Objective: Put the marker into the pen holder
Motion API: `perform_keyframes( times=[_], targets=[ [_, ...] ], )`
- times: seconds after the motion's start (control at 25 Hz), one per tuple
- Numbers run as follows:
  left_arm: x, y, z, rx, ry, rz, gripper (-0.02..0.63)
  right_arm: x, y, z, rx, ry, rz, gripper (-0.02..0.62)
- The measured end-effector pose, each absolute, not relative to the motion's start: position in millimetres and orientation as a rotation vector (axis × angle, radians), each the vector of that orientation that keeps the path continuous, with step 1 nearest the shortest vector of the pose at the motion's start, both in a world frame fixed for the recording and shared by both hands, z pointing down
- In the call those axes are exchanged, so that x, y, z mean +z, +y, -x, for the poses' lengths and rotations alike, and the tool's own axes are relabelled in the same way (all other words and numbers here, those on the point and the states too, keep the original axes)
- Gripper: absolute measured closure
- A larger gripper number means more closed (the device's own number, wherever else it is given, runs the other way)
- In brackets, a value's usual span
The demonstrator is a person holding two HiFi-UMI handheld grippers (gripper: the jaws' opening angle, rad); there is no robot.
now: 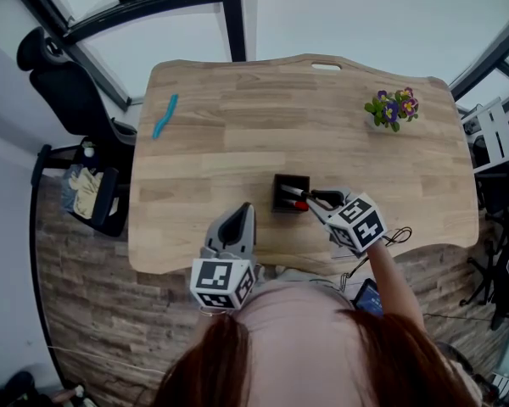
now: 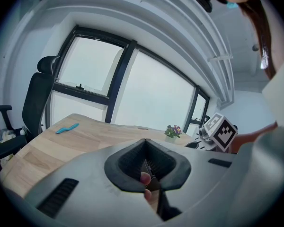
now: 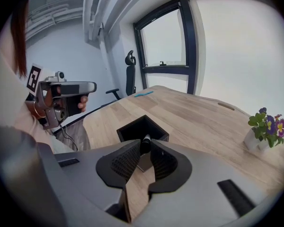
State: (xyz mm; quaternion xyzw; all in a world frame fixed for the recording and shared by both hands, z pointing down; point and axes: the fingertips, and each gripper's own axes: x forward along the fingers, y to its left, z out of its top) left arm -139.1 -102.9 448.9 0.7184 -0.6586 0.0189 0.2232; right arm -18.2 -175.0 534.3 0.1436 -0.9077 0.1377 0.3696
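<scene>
Black pen holder [image 1: 279,203] mid-frame on wood desk [image 1: 237,117] | R gripper [image 3: 144,149] jaws clamped on marker [image 3: 145,143]; marker tilted over holder's mouth | L gripper [image 2: 145,142] lower centre; jaws together, nothing btwn

A light wooden table [image 1: 237,134] spreads in front of me. At my ten o'clock a slim turquoise strip [image 1: 165,115] lies on it, and at two o'clock stands a small pot of purple and yellow flowers [image 1: 393,108]. A black office chair [image 1: 68,91] sits at nine o'clock, with black-framed windows [image 1: 232,15] at twelve.
</scene>
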Motion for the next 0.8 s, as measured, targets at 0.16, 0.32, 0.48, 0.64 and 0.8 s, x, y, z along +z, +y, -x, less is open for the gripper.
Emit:
perform_keyframes(
  times=[0.16,0.32,0.48,0.64,0.8],
  targets=[
    [449.1,-102.9,142.2,0.05,-1.82,-1.98,0.604,540.9,-173.1,23.0,0.344,-2.304,-0.351,0.537],
    [449.7,-101.9,146.3,0.048,-1.82,-1.976,0.606,546.4,-169.6,26.0,0.348,-2.283,-0.341,0.537],
    [450.9,-101.7,149.5,0.045,-1.812,-1.981,0.606,547.5,-169.4,26.1,0.369,-2.272,-0.356,0.535],
    [450.1,-102.7,149.8,0.045,-1.794,-1.997,0.606,547.3,-168.9,26.4,0.368,-2.256,-0.37,0.535],
    [450.3,-103.8,149.7,0.048,-1.769,-2.02,0.606,547.8,-168.2,26.7,0.369,-2.249,-0.394,0.535]
  ],
)
